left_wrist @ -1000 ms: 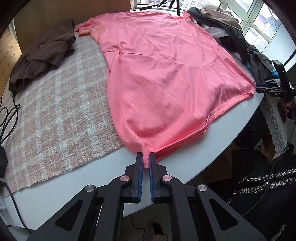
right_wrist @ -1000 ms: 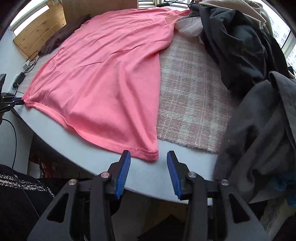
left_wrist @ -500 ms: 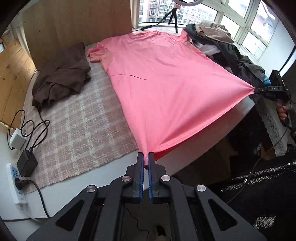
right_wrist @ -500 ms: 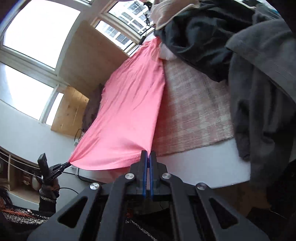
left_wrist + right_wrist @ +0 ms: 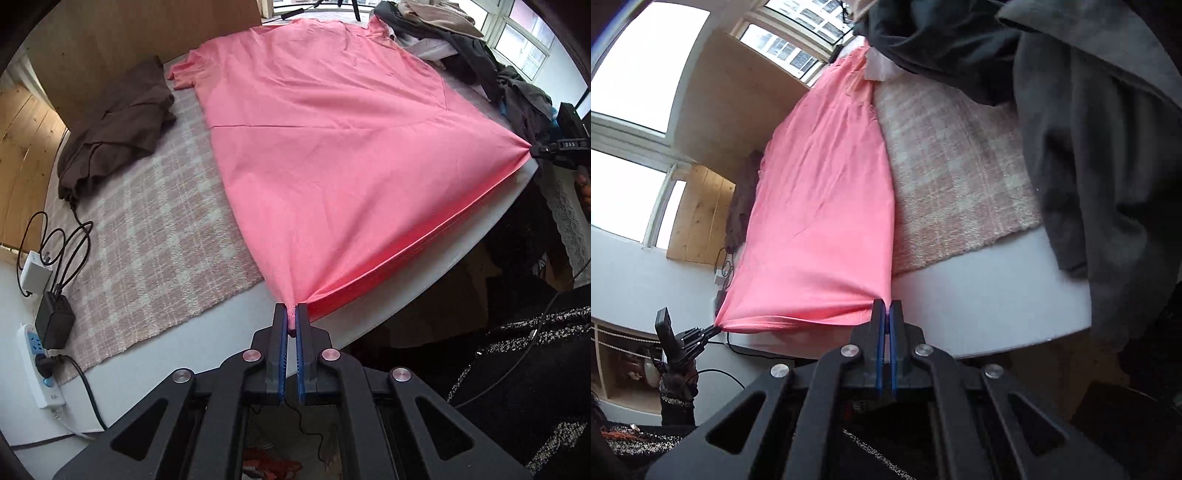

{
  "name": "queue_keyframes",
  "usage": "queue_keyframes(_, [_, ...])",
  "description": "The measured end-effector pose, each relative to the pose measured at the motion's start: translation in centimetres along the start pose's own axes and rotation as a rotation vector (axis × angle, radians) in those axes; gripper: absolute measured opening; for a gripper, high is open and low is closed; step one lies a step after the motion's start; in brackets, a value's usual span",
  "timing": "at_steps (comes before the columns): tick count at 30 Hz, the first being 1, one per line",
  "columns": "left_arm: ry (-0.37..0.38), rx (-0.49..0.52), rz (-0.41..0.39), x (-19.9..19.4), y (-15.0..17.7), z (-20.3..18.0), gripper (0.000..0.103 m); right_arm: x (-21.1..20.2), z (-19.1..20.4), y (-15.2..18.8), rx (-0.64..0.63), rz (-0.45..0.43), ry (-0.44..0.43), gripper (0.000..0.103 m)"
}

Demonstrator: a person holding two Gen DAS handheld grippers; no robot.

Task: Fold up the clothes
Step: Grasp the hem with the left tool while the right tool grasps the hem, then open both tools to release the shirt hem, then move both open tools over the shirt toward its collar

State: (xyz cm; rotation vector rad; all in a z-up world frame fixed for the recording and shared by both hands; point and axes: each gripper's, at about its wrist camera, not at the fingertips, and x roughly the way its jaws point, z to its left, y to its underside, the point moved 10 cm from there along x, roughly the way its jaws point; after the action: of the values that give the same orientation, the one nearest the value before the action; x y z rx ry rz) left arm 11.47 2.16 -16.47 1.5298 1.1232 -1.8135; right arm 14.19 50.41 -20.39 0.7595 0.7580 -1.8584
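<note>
Fingers of the left gripper and right gripper each pinch a hem corner of the pink shirt, stretching the hem taut above the table, likely to fold it.

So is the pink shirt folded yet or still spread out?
Spread out, unfolded. The pink shirt lies open along the table, its hem stretched taut between the left gripper and right gripper.

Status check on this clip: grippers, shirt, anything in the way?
Left gripper and right gripper jaws shut on hem corners. Pink shirt pulled taut, hem lifted off table. Dark clothes pile close on the right; brown garment lies clear, left.
</note>
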Motion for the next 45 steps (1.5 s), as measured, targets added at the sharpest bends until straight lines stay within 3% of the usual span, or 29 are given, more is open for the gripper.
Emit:
queue_keyframes(10, [0.039,-0.009,0.031,1.5,2.1,-0.2,0.004,1.2,-1.2,1.0,-0.059,0.058,0.144,0.002])
queue_keyframes(14, [0.071,0.003,0.033,1.4,1.8,-1.3,0.011,0.7,-2.3,-0.1,-0.019,0.029,0.161,0.002])
queue_keyframes(18, [0.063,0.043,0.073,1.2,3.8,-1.5,0.012,1.7,-1.8,0.5,-0.052,0.105,0.188,0.003])
queue_keyframes(24, [0.064,-0.019,0.02,0.3,3.3,0.5,0.012,0.2,-1.4,-0.3,-0.105,0.086,0.282,0.004])
queue_keyframes(29, [0.113,-0.005,-0.022,1.0,1.1,-0.6,0.011,1.1,2.1,-1.6,-0.22,0.053,0.238,0.004])
queue_keyframes(36, [0.178,0.081,-0.036,2.5,-2.2,-3.9,0.011,5.9,6.6,-0.8,-0.409,0.099,0.201,0.004])
queue_keyframes(41, [0.226,0.112,0.022,3.4,-0.6,-5.3,0.009,7.6,6.6,1.4,-0.461,0.153,0.225,0.004])
queue_keyframes(43, [0.288,0.133,0.075,2.5,1.6,-6.1,0.01,7.5,6.3,3.6,-0.48,0.224,0.227,0.004])
queue_keyframes(45, [0.269,0.139,0.074,1.1,2.4,-5.8,0.012,6.5,6.6,4.4,-0.5,0.24,0.232,0.004])
